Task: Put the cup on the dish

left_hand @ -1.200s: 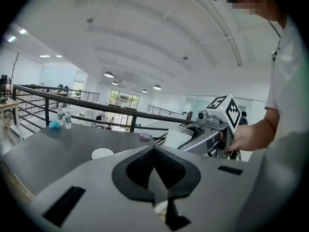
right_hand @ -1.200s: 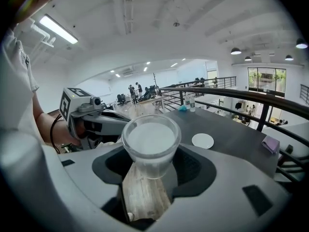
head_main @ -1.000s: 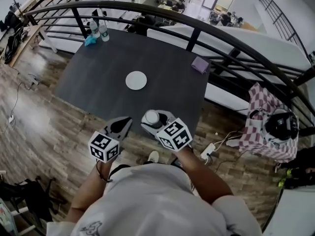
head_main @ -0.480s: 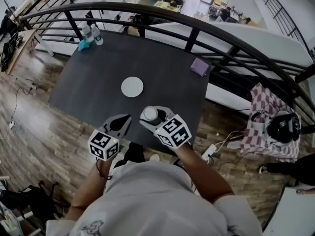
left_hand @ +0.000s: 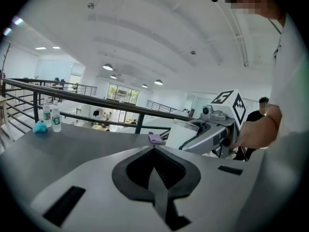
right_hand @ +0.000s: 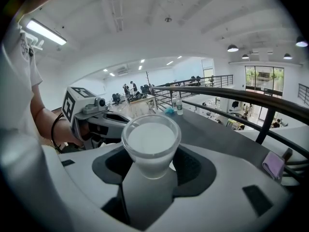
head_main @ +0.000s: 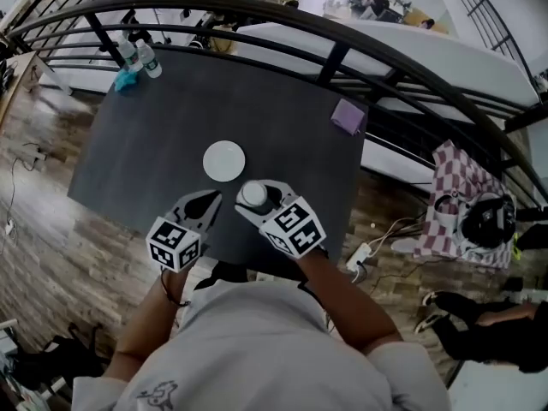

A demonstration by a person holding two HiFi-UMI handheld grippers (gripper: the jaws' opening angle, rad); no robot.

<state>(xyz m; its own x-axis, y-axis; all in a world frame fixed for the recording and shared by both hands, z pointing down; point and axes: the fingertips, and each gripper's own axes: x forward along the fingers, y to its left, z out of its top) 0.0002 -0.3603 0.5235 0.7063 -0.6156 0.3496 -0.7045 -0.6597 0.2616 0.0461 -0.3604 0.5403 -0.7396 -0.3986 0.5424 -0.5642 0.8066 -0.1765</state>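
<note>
Your right gripper [head_main: 257, 199]: jaws clamped on the frosted white cup [right_hand: 151, 144], which is upright and held over the near part of the dark table [head_main: 291, 152]. Your left gripper [head_main: 199, 205]: jaws together, nothing between them, just beside the right one. White dish [head_main: 224, 160]: flat on the table, just beyond the cup, apart from it. Two bottles [head_main: 137, 56]: far left corner.

Head view looks steeply down; gripper views skim low across the same worktop [head_main: 145, 144] toward the railing [head_main: 257, 8].
</note>
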